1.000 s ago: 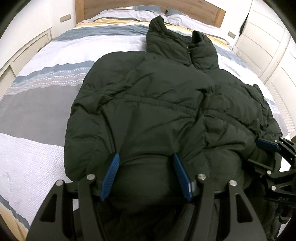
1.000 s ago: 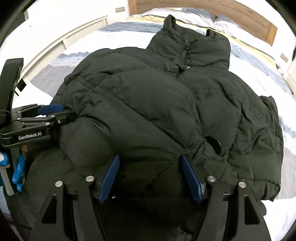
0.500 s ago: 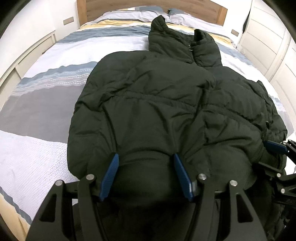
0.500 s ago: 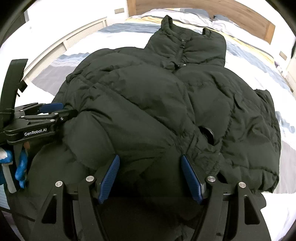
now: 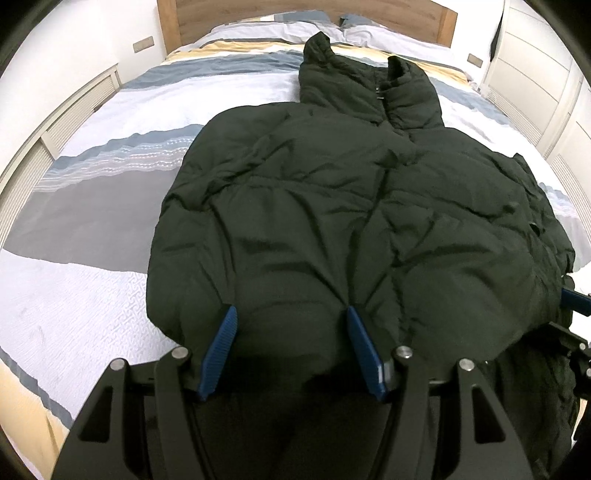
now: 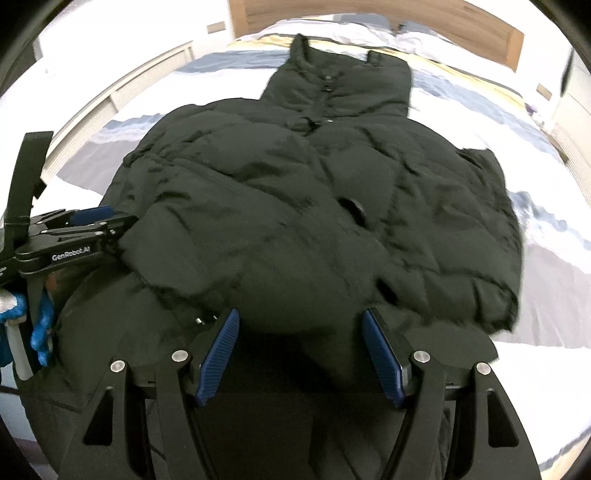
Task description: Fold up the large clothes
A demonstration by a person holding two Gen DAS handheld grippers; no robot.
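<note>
A dark puffer jacket point(image 5: 332, 221) lies front up on the bed, collar point(image 5: 369, 85) toward the headboard, with a sleeve cuff point(image 6: 352, 208) folded across its chest. My left gripper point(image 5: 290, 310) is shut on a thick bunch of the jacket's near hem, which bulges between the blue pads point(image 5: 221, 343). My right gripper point(image 6: 301, 311) grips the hem point(image 6: 295, 317) the same way, further right. In the right wrist view the left gripper point(image 6: 92, 221) shows at the left edge. In the left wrist view, only a blue tip of the right gripper point(image 5: 576, 302) shows at the right edge.
The bed point(image 5: 92, 277) has a quilt striped white, grey, blue and yellow, and a wooden headboard point(image 5: 258, 11) with pillows point(image 5: 369, 31). White cupboard doors point(image 5: 535, 74) stand on the right, a low white panel point(image 5: 55, 136) on the left. A blue-and-white gloved hand point(image 6: 37, 325) holds the left gripper.
The right gripper has slid to the right with the hem, almost leaving the left wrist view. The jacket looks flatter and more spread. The left gripper has hardly moved.
</note>
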